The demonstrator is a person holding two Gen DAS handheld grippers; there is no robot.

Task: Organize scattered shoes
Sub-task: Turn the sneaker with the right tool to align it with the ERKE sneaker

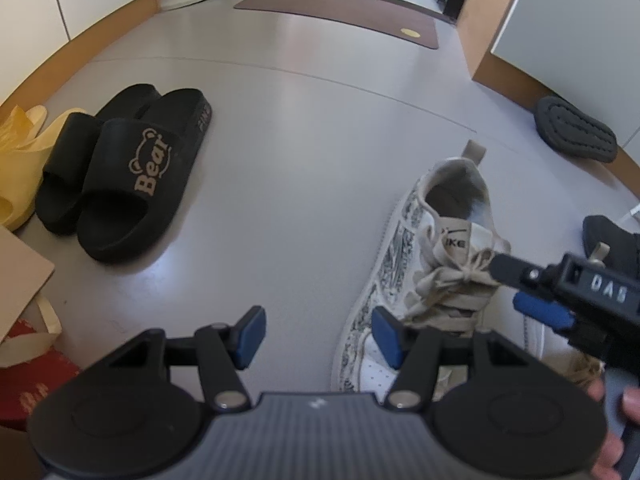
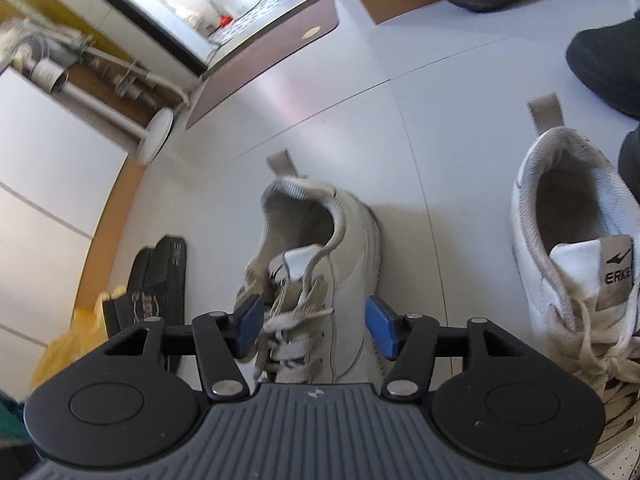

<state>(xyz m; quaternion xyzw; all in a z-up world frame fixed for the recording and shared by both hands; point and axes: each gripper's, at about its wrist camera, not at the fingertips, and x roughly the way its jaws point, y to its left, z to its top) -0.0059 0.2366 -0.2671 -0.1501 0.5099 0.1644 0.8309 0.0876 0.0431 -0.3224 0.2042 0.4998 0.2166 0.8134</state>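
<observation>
White sneaker (image 2: 320,264) points heel away, lengthwise between right gripper's (image 2: 314,326) parted pads.

surface: grey floor (image 1: 304,128) | on it: black slippers (image 1: 120,172), white sneakers (image 2: 328,240), brown mat (image 1: 340,16)

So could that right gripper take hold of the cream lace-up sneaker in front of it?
Probably yes. The right gripper is open with its blue pads either side of the cream sneaker's laced tongue, and nothing lies between them. The white sneaker stands clear alongside.
</observation>
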